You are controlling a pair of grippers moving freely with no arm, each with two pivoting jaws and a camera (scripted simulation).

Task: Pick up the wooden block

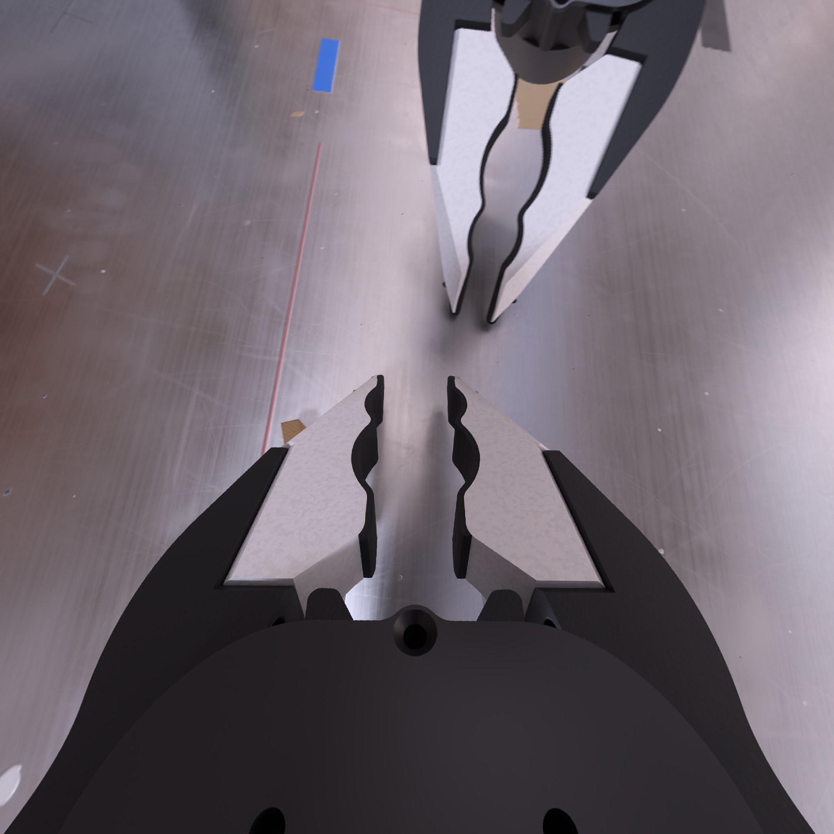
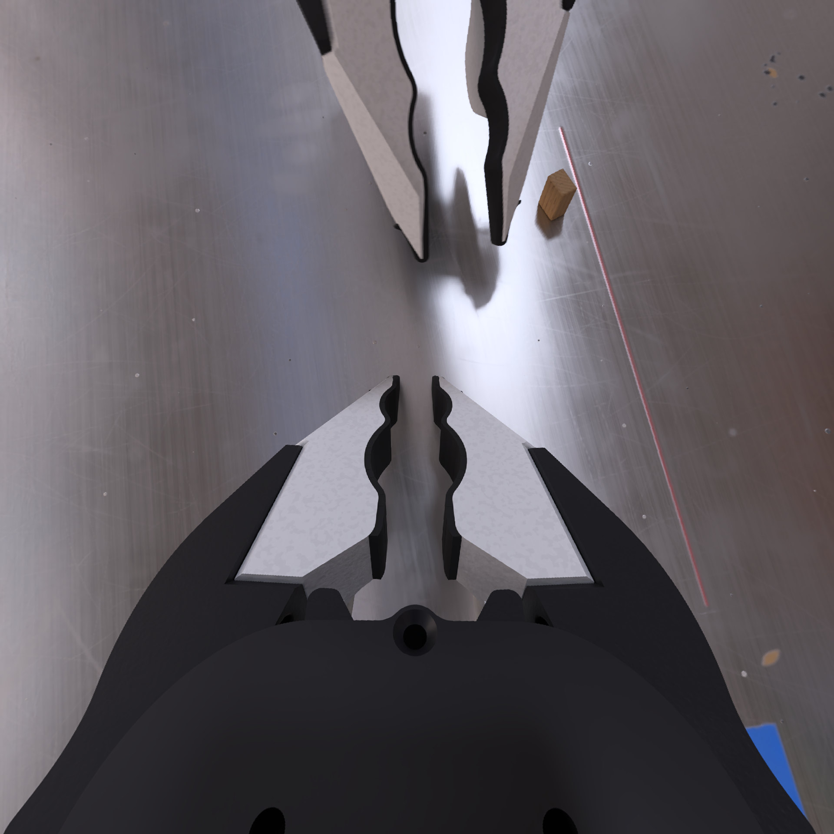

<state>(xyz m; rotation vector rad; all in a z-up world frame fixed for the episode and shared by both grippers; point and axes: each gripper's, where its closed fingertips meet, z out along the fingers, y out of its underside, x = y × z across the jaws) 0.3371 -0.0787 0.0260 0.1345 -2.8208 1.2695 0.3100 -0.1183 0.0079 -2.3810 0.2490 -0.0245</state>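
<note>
A small wooden block (image 2: 556, 194) stands on the brushed metal table (image 2: 180, 316), seen clearly in the right wrist view. It is just outside one finger of my left gripper (image 2: 460, 250), apart from it, not between the jaws. In the left wrist view only a corner of the block (image 1: 291, 428) peeks out beside the left finger. My left gripper (image 1: 415, 381) is open and empty, tips close to the table. My right gripper (image 2: 415, 381) faces it tip to tip, open by a narrow gap and empty. It also shows in the left wrist view (image 1: 471, 316).
A thin red line (image 2: 632, 361) runs along the table just beyond the block. A blue tape strip (image 1: 326, 65) lies farther off, with a small tan spot (image 1: 297, 113) near it. A tan patch (image 1: 535, 104) shows between the right gripper's fingers.
</note>
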